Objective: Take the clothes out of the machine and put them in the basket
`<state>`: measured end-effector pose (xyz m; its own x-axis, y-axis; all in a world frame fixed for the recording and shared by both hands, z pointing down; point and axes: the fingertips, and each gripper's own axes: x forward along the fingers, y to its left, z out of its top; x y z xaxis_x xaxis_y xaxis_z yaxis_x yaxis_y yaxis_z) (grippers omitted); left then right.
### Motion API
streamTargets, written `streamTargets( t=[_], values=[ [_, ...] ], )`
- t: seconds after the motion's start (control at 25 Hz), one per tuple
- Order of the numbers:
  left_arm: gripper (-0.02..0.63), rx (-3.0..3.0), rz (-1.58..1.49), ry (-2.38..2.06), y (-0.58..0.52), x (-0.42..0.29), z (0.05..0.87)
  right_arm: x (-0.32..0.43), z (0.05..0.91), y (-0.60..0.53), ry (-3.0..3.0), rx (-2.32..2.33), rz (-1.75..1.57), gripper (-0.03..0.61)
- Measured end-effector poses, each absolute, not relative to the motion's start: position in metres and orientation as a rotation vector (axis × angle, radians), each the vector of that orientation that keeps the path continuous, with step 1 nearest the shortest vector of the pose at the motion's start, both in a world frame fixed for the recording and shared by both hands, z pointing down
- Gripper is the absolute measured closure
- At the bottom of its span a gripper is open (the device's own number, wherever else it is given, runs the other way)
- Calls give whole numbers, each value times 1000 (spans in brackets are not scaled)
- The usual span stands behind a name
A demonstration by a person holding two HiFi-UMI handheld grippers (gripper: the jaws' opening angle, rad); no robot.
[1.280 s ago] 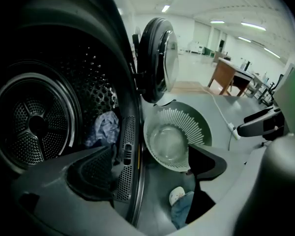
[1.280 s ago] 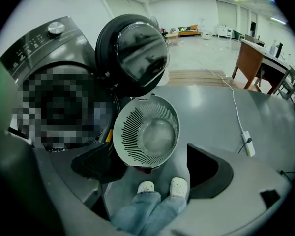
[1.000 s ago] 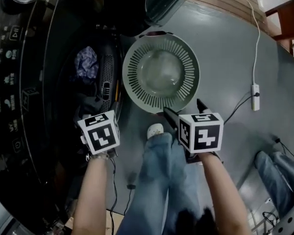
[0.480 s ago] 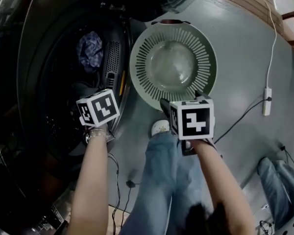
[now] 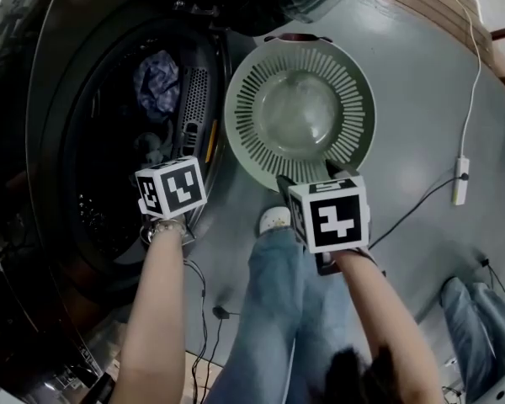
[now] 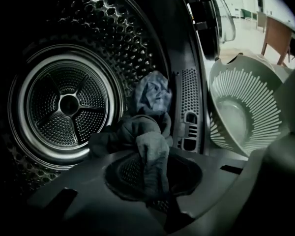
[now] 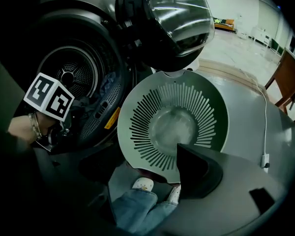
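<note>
Left gripper view, left tongs (image 6: 156,188) just closed pinching grey garment (image 6: 150,144), right tongs (image 7: 142,170) narrowed yet spread, empty.

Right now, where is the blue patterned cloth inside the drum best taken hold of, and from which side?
I would grip the bunched upper fold of the blue patterned cloth, which stands above the grey cloth. Come straight in from the front, a little from above: the drum wall backs it and the grey cloth covers its lower part.
</note>
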<state>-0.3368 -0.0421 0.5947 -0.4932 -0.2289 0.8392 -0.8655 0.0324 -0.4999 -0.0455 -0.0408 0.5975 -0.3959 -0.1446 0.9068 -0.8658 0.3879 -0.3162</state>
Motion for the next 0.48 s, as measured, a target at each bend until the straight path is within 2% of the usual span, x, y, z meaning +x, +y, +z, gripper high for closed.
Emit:
streamTargets(
  t=[0.32,0.48],
  values=[
    [558,1227,1381,-1718,-49,-285,576,-15,598,-43,-1766,930,1090,249],
    [558,1289,1344,-1672,-57,-248,569,9,595,-48,-1755,976,1068,250]
  ],
)
